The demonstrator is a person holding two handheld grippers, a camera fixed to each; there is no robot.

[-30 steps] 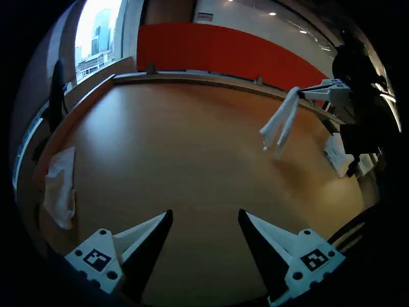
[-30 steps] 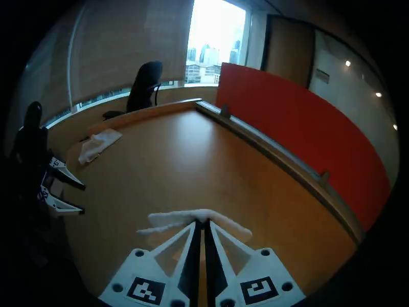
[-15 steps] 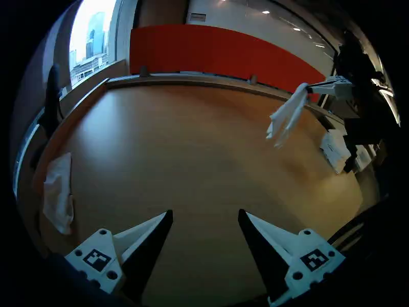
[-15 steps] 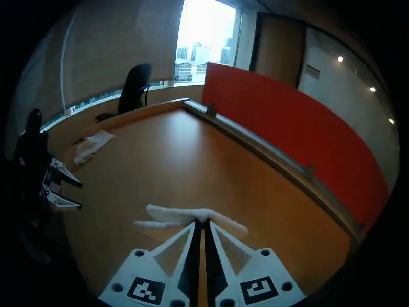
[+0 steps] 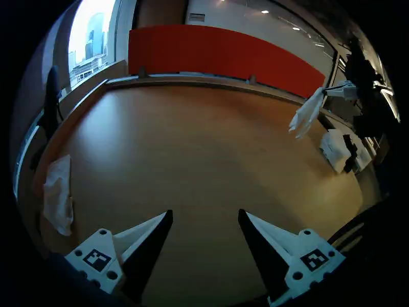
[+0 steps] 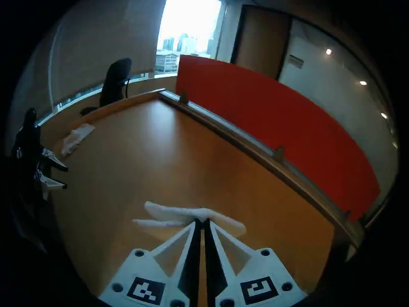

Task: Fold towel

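Right gripper (image 6: 203, 222), in the right gripper view: pressed together, both fingers pinching a white towel (image 6: 189, 215) by its upper edge. Cloth bunched across the fingertips, spreading to either side of them, above the near part of the wooden table (image 6: 153, 153).

Same towel (image 5: 305, 115) in the left gripper view: hangs in a narrow drape from the right gripper (image 5: 327, 92), lifted off the table (image 5: 194, 143) over its right end, lower tip not touching the wood. Beside it, at the table's right edge, lies a white pile (image 5: 337, 148); too small to tell what it is made of.

Left gripper (image 5: 204, 211): spread wide apart, nothing between the fingers, low over the table's near edge. Shows again in the right gripper view (image 6: 57, 174), off the table's left side, fingers parted there too, with a dark shape behind it.

On the table's far left corner, a second cloth (image 5: 57, 192), crumpled and flat on the wood, well apart from the held towel; appears as well in the right gripper view (image 6: 76, 138).

Along the table's back edge, a red screen (image 5: 225, 51) on a grey rail. Beyond the table's left corner, an office chair (image 6: 115, 77) and a bright window (image 6: 189, 30).
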